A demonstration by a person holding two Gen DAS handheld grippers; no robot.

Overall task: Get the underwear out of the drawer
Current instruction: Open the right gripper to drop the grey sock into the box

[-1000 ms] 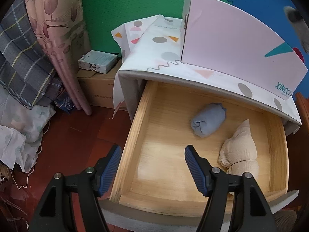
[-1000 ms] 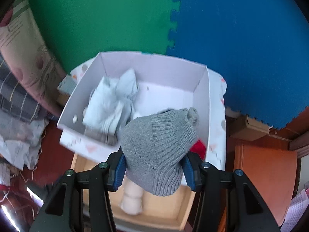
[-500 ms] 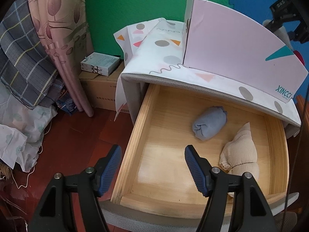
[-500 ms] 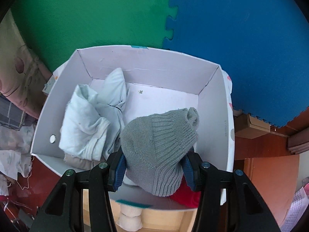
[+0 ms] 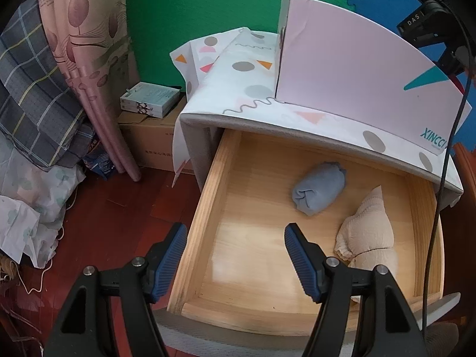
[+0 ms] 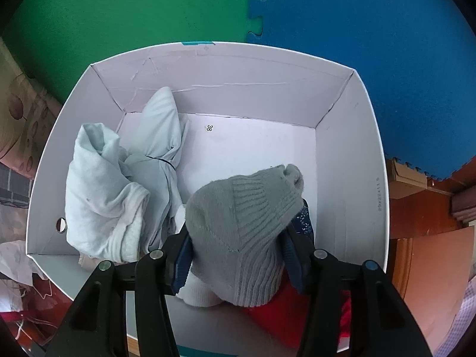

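Note:
The wooden drawer [image 5: 205, 208] stands pulled open. A rolled blue-grey bundle [image 5: 319, 189] and a beige knitted bundle [image 5: 370, 235] lie in its right half. My left gripper [image 5: 235, 260] is open and empty above the drawer's front left corner. My right gripper [image 6: 238, 255] is shut on a grey knitted bundle [image 6: 241, 223] and holds it over the near right part of the white cardboard box [image 6: 351, 136] on top of the cabinet. In the box lie pale blue garments [image 6: 119, 178], a red item [image 6: 285, 306] and a dark blue patterned item [image 6: 305, 220].
The white box [image 5: 357, 68] sits on the cabinet's patterned cover [image 5: 250, 92]. Left of the cabinet are a brown carton [image 5: 148, 139] with a small box [image 5: 148, 99] on it, a pink curtain [image 5: 89, 59] and piled cloth [image 5: 29, 163]. A black cable [image 5: 446, 154] hangs over the drawer's right side.
My right gripper has moved forward with the grey bundle, from over the drawer to above the inside of the white box. The left gripper has stayed open, drifting slightly.

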